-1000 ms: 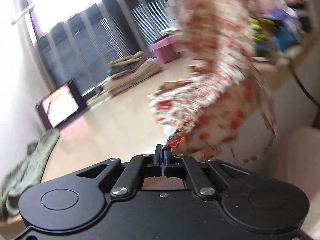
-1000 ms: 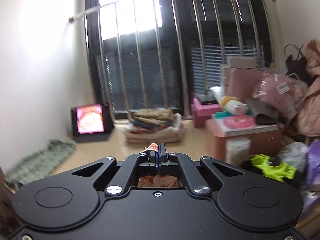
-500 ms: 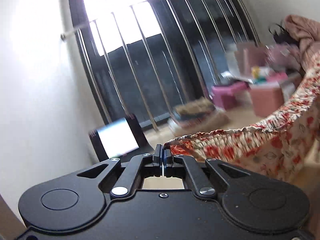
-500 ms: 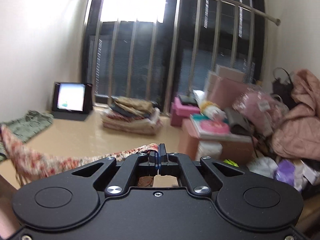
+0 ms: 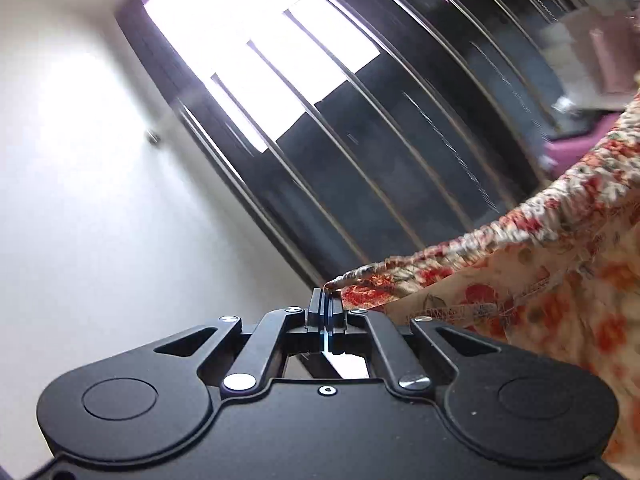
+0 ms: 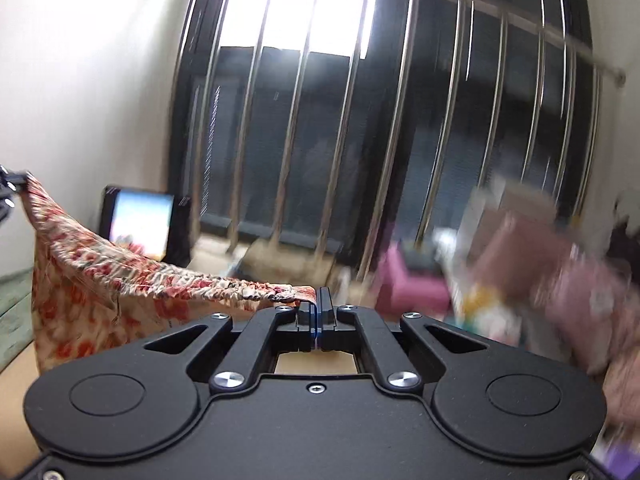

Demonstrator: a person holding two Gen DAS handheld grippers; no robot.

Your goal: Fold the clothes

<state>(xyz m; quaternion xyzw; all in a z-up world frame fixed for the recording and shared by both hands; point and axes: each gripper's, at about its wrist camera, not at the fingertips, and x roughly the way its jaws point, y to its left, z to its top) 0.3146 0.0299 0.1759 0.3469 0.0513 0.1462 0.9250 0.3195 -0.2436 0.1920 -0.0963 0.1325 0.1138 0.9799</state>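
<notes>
A cream garment with a red flower print (image 5: 520, 280) hangs in the air between both grippers by its gathered elastic edge. My left gripper (image 5: 326, 298) is shut on one end of that edge, and the cloth runs off to the right. In the right wrist view the floral garment (image 6: 120, 280) stretches leftward from my right gripper (image 6: 318, 300), which is shut on the other end. The left gripper (image 6: 10, 190) shows at the far left edge there, holding the raised corner. The cloth sags between the two ends and drapes down below.
A barred dark window (image 6: 360, 140) fills the wall ahead. A lit tablet (image 6: 140, 224) leans under it, with a stack of folded clothes (image 6: 280, 260) beside it on the tan floor. Pink boxes and bags (image 6: 520, 272) crowd the right. A green cloth (image 6: 12, 304) lies far left.
Both grippers have risen and spread apart, pulling the garment's gathered edge out between them. The left wrist view has tilted upward to the window and wall.
</notes>
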